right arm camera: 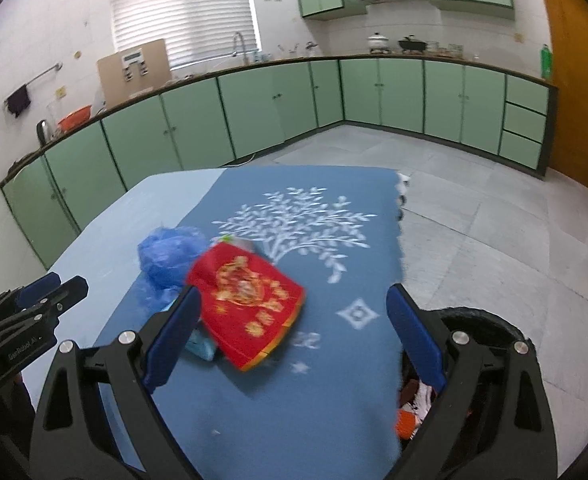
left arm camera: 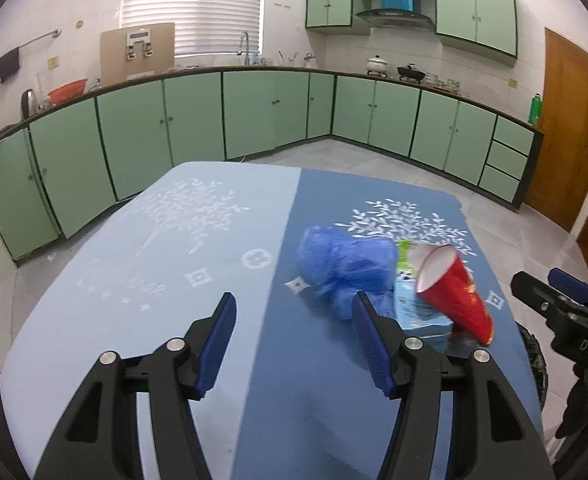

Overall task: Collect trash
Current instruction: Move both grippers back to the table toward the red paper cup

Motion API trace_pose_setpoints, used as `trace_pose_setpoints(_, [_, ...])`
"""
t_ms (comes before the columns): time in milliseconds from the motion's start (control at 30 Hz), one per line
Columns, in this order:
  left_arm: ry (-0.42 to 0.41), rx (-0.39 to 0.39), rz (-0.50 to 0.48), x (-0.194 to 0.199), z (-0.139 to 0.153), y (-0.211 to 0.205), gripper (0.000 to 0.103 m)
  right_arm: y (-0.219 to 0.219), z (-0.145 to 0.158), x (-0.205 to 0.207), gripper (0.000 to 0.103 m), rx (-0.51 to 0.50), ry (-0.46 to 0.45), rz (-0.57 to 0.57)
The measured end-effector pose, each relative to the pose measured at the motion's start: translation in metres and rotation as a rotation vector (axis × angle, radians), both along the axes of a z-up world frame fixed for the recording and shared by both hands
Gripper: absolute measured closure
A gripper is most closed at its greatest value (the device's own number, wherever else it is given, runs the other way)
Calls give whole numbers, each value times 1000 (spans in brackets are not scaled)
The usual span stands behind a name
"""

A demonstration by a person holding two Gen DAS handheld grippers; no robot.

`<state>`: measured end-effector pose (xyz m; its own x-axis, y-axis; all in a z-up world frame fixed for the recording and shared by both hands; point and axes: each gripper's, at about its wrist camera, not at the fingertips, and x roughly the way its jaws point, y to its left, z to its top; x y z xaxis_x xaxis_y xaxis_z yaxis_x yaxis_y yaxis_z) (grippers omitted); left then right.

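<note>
A table [left arm camera: 142, 248] stands in the middle of a kitchen, draped in a cloth that is pale blue on one half and darker blue on the other, with white tree patterns. The trash sits in a small heap on the darker half. There is a crumpled blue plastic bag [left arm camera: 345, 268], a red paper cup [left arm camera: 453, 292] with gold print lying tipped on its side, and under the cup a light blue carton [left arm camera: 421, 316]. A scrap of green packaging [left arm camera: 405, 254] pokes out between the bag and the cup. All of these touch one another.

The left gripper [left arm camera: 294, 332] hangs over the table with its blue-padded fingers spread apart and nothing between them; its right finger sits just in front of the bag and the carton. The right gripper [right arm camera: 294, 332] also has its fingers wide apart. The red cup [right arm camera: 250, 312] lies in the gap between them, close to the left pad, but as far as I can tell through the motion blur the pads are not pressing on it.

Just off the table's edge, low on the right, stands a dark round bin [right arm camera: 489, 320]. Inside it something orange and white [right arm camera: 413, 412] shows, though the right gripper's finger hides most of the opening and I cannot make out what the pieces are.

Green cabinets [left arm camera: 262, 112] line the walls behind.
</note>
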<state>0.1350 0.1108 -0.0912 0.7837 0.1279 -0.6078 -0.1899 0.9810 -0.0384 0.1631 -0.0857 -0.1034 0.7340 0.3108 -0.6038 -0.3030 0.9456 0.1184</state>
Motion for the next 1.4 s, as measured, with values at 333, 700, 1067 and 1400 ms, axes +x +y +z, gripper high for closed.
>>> trace_pose_setpoints(333, [12,-15,24,1,-7,21,44,38,-12,14,12,-67,13,56])
trace_pose_setpoints(700, [26,-22,23,4,-11,23,44,50,-29,25,13,-102,42,64])
trace_pose_setpoints(1067, [45,-31,14,10,-15,15,44,37,-40,37,32,-45,106,65])
trace_pose_setpoints(1400, [48,-31,-19,13,-15,-3,44,10,-24,27,42,10,76,36])
